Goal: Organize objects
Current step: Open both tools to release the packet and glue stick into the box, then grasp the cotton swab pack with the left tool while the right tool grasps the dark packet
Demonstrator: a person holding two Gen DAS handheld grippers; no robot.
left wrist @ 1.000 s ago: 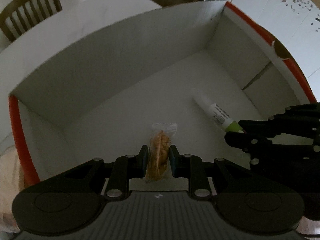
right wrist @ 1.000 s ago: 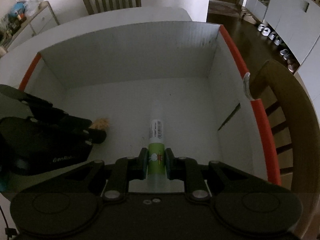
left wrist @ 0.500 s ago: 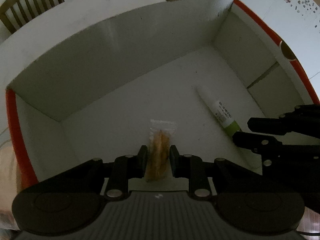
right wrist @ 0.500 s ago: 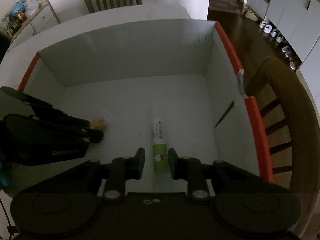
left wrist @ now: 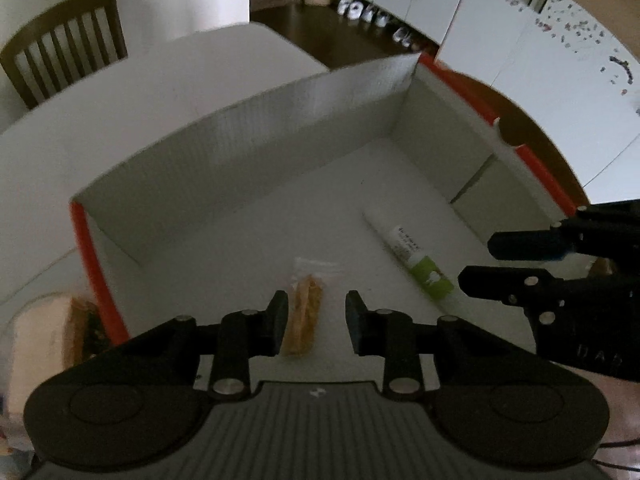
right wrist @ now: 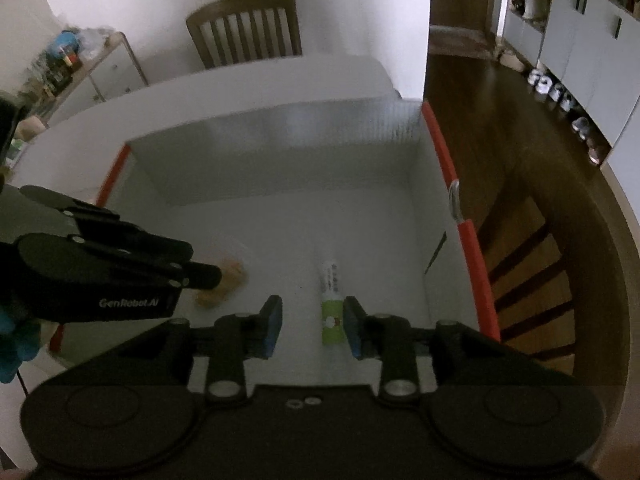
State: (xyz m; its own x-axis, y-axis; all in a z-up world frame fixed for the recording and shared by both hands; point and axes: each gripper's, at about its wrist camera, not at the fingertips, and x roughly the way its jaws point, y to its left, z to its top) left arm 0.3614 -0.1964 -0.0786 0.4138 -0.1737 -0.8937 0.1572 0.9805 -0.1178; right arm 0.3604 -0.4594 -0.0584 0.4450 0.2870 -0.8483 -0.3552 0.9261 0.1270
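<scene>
A white box with orange rims [left wrist: 256,148] [right wrist: 280,148] stands on the table. On its floor lie a clear snack packet with orange-brown contents [left wrist: 306,312] [right wrist: 224,280] and a white tube with a green end [left wrist: 416,256] [right wrist: 332,304]. My left gripper [left wrist: 317,312] is open and raised above the packet, which lies below its jaws. My right gripper [right wrist: 310,320] is open and raised above the tube. Each gripper shows in the other's view: the right one [left wrist: 520,260], the left one [right wrist: 200,272].
The box sits on a white table [left wrist: 120,92]. Wooden chairs stand at the far side [right wrist: 244,28] and to the right of the box [right wrist: 560,248]. A sideboard with clutter [right wrist: 80,68] is at the far left. Something tan lies outside the box's left wall [left wrist: 80,320].
Both grippers have opened and let go: the right one released the tube first, then the left one released the packet. Both have lifted back above the box, leaving the objects on its floor.
</scene>
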